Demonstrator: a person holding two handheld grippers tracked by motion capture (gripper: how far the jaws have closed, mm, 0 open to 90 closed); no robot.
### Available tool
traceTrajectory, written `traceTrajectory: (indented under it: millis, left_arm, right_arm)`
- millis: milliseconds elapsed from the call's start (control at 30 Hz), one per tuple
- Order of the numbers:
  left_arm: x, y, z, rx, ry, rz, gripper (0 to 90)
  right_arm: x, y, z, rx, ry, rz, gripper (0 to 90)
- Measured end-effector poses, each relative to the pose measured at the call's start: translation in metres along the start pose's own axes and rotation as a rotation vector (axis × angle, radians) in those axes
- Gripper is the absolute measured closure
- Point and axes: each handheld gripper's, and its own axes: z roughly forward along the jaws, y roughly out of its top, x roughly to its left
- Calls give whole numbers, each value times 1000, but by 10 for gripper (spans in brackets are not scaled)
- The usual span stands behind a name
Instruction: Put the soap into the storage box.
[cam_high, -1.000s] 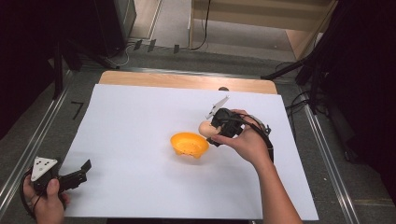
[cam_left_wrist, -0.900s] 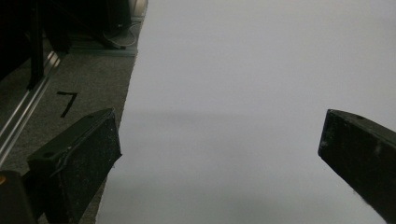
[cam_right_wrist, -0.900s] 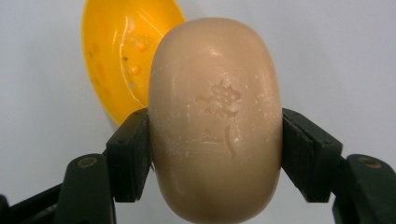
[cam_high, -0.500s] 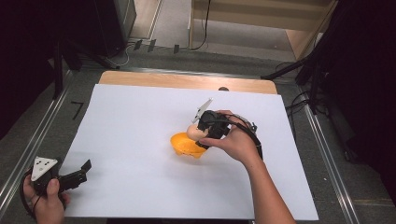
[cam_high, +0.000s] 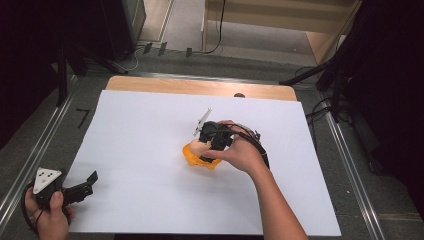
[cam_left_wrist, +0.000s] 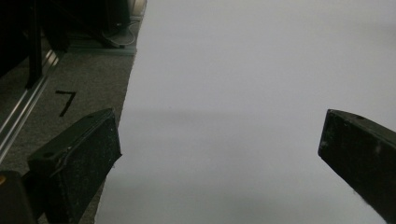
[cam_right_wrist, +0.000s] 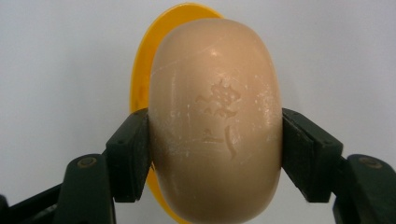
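The high view looks forward and down from above the person's side onto the whole white sheet (cam_high: 150, 150), far enough off to take in the floor around the table. The left gripper view sits low near the sheet's (cam_left_wrist: 243, 93) left edge and looks along it. The right gripper view looks from very close at a tan soap (cam_right_wrist: 215, 121) over an orange dish (cam_right_wrist: 140, 84), both seen mid-sheet from above (cam_high: 200, 146) (cam_high: 191, 156).

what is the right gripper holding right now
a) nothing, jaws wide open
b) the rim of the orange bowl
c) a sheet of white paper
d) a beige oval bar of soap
d: in the right gripper view both jaws of the right gripper press on the sides of the beige bar of soap, with the orange bowl behind it.
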Motion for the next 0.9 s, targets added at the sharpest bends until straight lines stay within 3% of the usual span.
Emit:
traceTrajectory:
  millis: [200,533,900]
  left_arm:
    - [0,0,0,-1,-1,-1,0]
    - [0,0,0,-1,-2,-6,0]
    - [0,0,0,-1,-1,-5,0]
  right_arm:
    - [-2,0,2,-9,31,-2,327]
    - [-2,2,7,26,49,2,324]
    - [0,0,0,18,22,18,247]
